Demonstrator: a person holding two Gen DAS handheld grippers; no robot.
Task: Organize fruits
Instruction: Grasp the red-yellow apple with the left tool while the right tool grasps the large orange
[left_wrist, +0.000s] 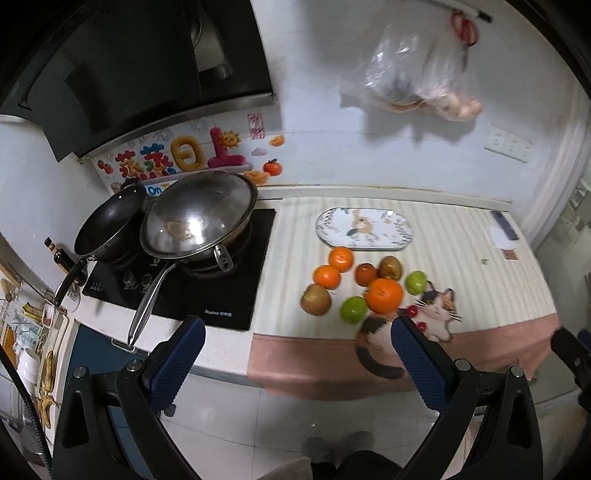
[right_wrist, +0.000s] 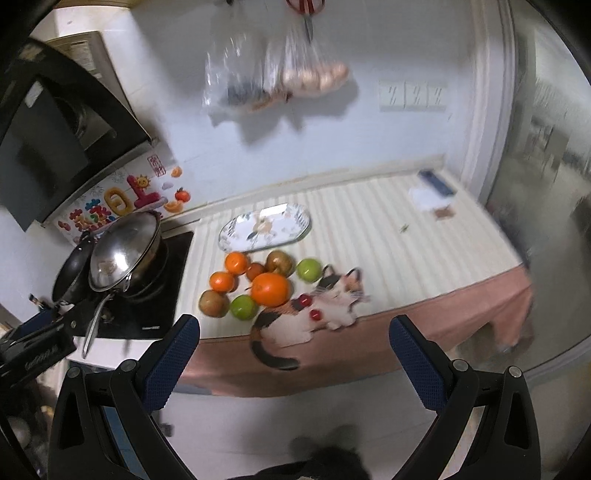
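Note:
Several fruits lie in a loose cluster on the striped mat: a big orange (left_wrist: 384, 294) (right_wrist: 270, 289), smaller oranges (left_wrist: 327, 276) (right_wrist: 222, 281), green apples (left_wrist: 353, 309) (right_wrist: 243, 307) and brownish apples (left_wrist: 316, 299) (right_wrist: 214, 303). An oval patterned plate (left_wrist: 363, 228) (right_wrist: 265, 227) sits empty just behind them. My left gripper (left_wrist: 297, 339) is open and empty, held off the counter's front edge, short of the fruit. My right gripper (right_wrist: 295, 338) is also open and empty, in front of the counter.
A steel wok (left_wrist: 199, 218) (right_wrist: 123, 251) and a black pan (left_wrist: 110, 229) sit on the black cooktop (left_wrist: 177, 288) to the left. The mat (left_wrist: 461, 258) has a cat picture (left_wrist: 436, 310) (right_wrist: 325, 306). Plastic bags (left_wrist: 410, 74) (right_wrist: 273, 77) hang on the wall above.

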